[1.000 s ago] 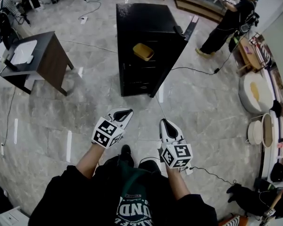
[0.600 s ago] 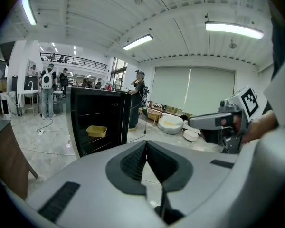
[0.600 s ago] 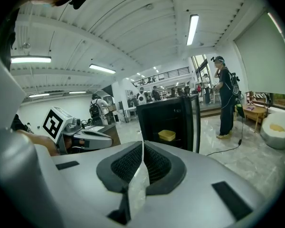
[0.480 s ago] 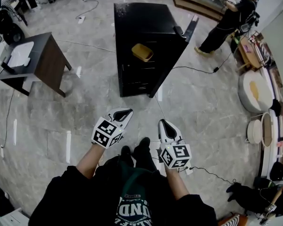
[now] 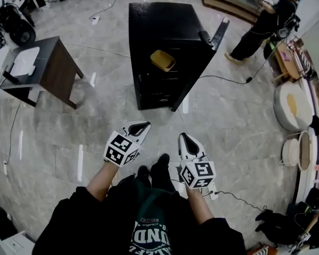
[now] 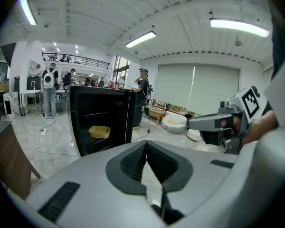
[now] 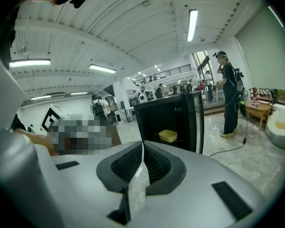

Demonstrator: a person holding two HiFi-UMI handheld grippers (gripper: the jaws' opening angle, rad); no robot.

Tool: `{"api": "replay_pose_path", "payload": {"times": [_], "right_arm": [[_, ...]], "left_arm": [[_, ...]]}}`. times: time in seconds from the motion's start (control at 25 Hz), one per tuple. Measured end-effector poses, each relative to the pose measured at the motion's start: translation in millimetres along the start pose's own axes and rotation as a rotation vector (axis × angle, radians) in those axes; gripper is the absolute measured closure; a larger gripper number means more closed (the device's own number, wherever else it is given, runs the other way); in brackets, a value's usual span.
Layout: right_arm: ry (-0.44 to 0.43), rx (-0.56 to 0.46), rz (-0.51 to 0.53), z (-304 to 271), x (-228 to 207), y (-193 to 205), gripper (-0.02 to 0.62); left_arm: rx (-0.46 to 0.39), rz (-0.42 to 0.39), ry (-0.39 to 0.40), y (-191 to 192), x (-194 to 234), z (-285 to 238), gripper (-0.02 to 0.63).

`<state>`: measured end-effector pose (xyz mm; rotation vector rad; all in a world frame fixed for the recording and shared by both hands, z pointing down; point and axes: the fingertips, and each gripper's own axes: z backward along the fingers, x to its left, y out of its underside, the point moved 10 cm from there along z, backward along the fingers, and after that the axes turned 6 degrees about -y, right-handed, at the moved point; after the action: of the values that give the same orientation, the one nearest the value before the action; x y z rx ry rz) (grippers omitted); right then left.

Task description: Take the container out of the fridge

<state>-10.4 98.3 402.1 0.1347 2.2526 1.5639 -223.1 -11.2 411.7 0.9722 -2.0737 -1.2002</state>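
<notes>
Left gripper [image 5: 140, 126] and right gripper [image 5: 184, 138] are closed (both empty).

We see grey marble-look floor tiles [image 5: 239, 137] all round, black cables [image 5: 223, 79] trailing across them, and short white strips [image 5: 80, 162] on the near left. Dark wooden desk [image 5: 58, 73] far left, with a flat white item [image 5: 25, 61] on its tabletop. Low wooden bench [image 5: 226, 7] along the far edge. Person in dark clothes [image 5: 260, 28] stands far right. Round white cushions [image 5: 291, 106] line the right edge. The left gripper view gives us a white ribbed ceiling [image 6: 180, 27] with tube lights [image 6: 140, 38], pale roller blinds [image 6: 197, 87] on the far wall, and a railed mezzanine [image 6: 80, 59] at left, with several people below it.
</notes>
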Motion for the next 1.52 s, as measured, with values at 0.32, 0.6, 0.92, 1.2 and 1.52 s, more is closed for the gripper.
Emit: {"api": "replay_pose_path", "payload": {"times": [0.32,0.6,0.92,1.2,1.52], "right_arm": [[-0.033,0.002,-0.004,-33,-42,-21,0.558],[-0.067,0.011,-0.007,-55,-75,-33,0.558],[-0.091,0.023,0.005,-62,-109,-47,0.558],[-0.123,0.036,0.02,-56,-133,-48,0.558],[-0.125,0.041,0.025,-56,-144,-51,0.558]], "left_arm": [[0.016,-0.001,-0.026,-23,17,-41,0.592],[0.027,-0.003,-0.047,-40,24,-73,0.592],[0.031,0.002,-0.064,-56,21,-106,0.592],[0.032,-0.02,-0.091,-63,9,-124,0.592],[0.019,-0.032,-0.099,-70,10,-134,0.592]]}}
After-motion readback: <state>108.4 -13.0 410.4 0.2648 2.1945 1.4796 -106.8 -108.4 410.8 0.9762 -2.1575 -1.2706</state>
